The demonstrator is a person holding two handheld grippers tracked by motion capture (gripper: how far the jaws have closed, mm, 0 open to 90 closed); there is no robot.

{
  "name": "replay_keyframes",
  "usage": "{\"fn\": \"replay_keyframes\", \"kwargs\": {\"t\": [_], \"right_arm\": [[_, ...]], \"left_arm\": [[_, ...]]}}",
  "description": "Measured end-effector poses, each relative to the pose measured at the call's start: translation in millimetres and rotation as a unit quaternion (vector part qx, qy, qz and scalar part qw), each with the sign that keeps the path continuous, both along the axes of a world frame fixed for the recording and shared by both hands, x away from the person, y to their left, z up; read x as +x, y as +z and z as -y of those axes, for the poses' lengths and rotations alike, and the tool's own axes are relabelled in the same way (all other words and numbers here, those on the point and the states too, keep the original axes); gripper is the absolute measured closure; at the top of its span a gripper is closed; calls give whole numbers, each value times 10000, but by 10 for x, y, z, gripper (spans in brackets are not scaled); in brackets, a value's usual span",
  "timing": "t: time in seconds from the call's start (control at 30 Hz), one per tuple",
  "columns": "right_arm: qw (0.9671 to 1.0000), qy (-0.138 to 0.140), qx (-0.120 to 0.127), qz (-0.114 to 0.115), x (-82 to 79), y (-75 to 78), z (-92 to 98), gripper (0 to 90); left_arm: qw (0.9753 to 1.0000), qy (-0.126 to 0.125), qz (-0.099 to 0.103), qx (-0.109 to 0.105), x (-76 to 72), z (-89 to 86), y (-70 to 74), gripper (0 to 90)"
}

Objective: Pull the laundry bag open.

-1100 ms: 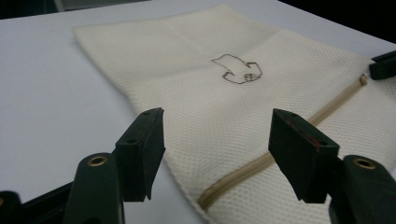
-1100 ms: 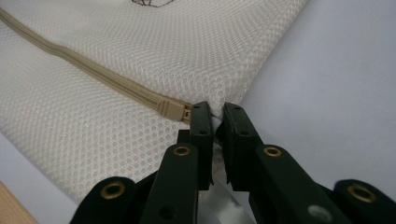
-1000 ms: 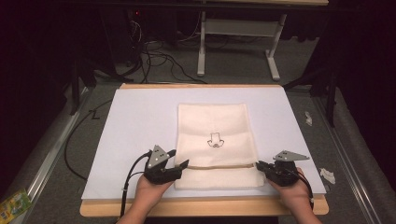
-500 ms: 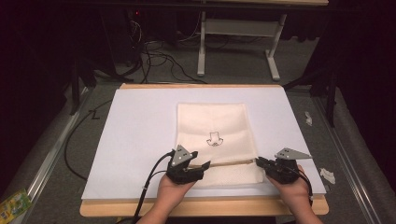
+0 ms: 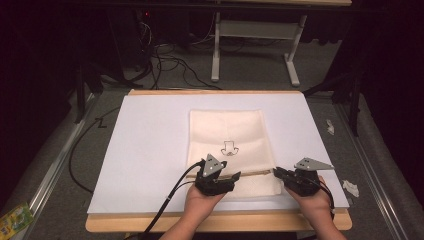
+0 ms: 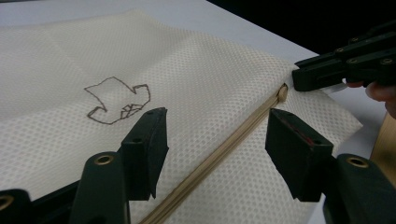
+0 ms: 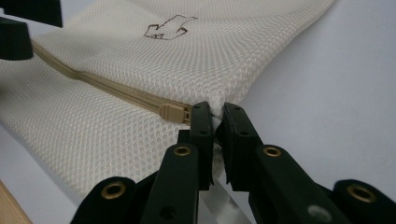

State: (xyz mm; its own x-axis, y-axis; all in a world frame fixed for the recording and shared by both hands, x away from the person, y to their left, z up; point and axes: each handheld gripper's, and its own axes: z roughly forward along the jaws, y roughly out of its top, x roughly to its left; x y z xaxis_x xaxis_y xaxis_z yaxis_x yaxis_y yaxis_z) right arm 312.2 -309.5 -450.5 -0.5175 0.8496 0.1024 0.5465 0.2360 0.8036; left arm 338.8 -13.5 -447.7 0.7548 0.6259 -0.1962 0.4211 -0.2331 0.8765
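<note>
Mid-step on opening zip: one mesh bag (image 5: 230, 145) lying flat on white sheet (image 5: 150, 150), near table edge. Right gripper (image 7: 214, 122) clamped on bag's corner fabric beside zipper pull (image 7: 172, 112). Left gripper (image 6: 215, 140) spread wide, straddling zipper (image 6: 224, 151), gripping nothing. Next, probably: left needs to reach pull, pinch it. Count: one bag, one zipper, two grippers.

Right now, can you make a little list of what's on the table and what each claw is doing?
table cover: white sheet
bag: cream mesh bag, lying flat, small drawing on it
zipper: tan zipper, pull at the bag's right end
left claw: left claw open, jaws astride the zipper
right claw: right claw shut on the bag's edge, beside the pull
</note>
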Motion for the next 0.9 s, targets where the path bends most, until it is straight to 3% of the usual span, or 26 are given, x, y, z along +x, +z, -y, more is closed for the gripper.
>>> {"fn": "replay_keyframes", "kwargs": {"t": [0.3,0.5,0.7,0.9], "right_arm": [[10000,-7,14,72,-14,8,-15,848],[10000,53,24,72,-31,12,-26,850],[9996,127,60,252,-68,51,-40,850],[9996,140,94,214,-63,40,-32,850]], "left_arm": [[9993,-349,-154,32,59,340,-68,466],[9989,-432,-200,-27,36,468,-157,555],[9979,-566,-311,-110,-19,603,-201,636],[9977,-586,-315,-117,-11,730,-222,731]]}}
